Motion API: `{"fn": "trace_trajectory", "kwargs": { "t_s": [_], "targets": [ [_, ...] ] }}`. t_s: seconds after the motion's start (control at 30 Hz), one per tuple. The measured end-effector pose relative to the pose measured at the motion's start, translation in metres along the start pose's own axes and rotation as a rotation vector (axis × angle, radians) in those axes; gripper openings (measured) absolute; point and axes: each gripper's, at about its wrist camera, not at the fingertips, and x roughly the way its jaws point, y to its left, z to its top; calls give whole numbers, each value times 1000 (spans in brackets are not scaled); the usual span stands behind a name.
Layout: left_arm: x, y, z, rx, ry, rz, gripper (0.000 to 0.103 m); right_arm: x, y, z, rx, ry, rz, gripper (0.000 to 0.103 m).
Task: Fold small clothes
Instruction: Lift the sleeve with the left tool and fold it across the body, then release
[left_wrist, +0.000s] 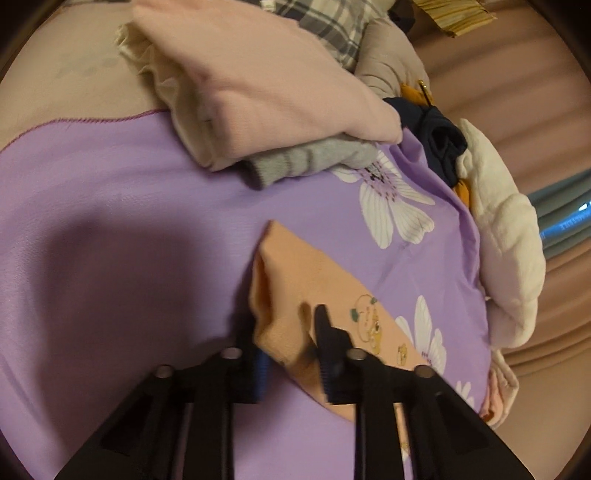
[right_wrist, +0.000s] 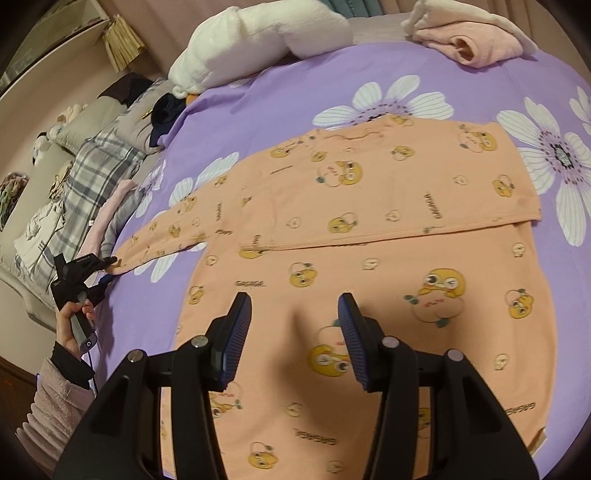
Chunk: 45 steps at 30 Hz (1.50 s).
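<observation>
An orange child's top (right_wrist: 369, 229) with yellow cartoon faces lies flat on the purple flowered sheet (right_wrist: 288, 88), its upper part folded over. One sleeve stretches out to the left. My left gripper (left_wrist: 288, 332) has its jaws around the sleeve cuff (left_wrist: 295, 295), one finger under the fabric and one on top; it also shows in the right wrist view (right_wrist: 107, 264) at the sleeve's end. My right gripper (right_wrist: 293, 332) is open and empty, hovering over the lower body of the top.
A stack of folded clothes, pink (left_wrist: 266, 85) over grey (left_wrist: 295, 162), sits on the sheet beyond the sleeve. A white plush pillow (right_wrist: 251, 40) and folded pink garment (right_wrist: 476, 40) lie at the far edge. Plaid bedding (right_wrist: 92, 166) lies at the left.
</observation>
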Motion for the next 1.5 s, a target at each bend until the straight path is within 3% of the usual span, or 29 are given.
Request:
{"fn": "trace_trajectory", "kwargs": {
  "t_s": [0.07,0.37,0.67,1.07,1.5],
  "targets": [
    [-1,6,1,-11,12,-19,13,2,10,0,-17,3,-1,50],
    [-4,7,-1,-7,12,-43,10,7,51,-2,-86,21,11,50],
    [-9,-4,-1,37,9,-57,8,14,58,-4,-93,37,-7,50],
    [-35,-73,-18,227,-41,-123,8,13,48,-7,-66,33,10,50],
    [-43,-151,-68,426,6,-194,8,8,28,-7,-16,17,31,50]
  ]
}}
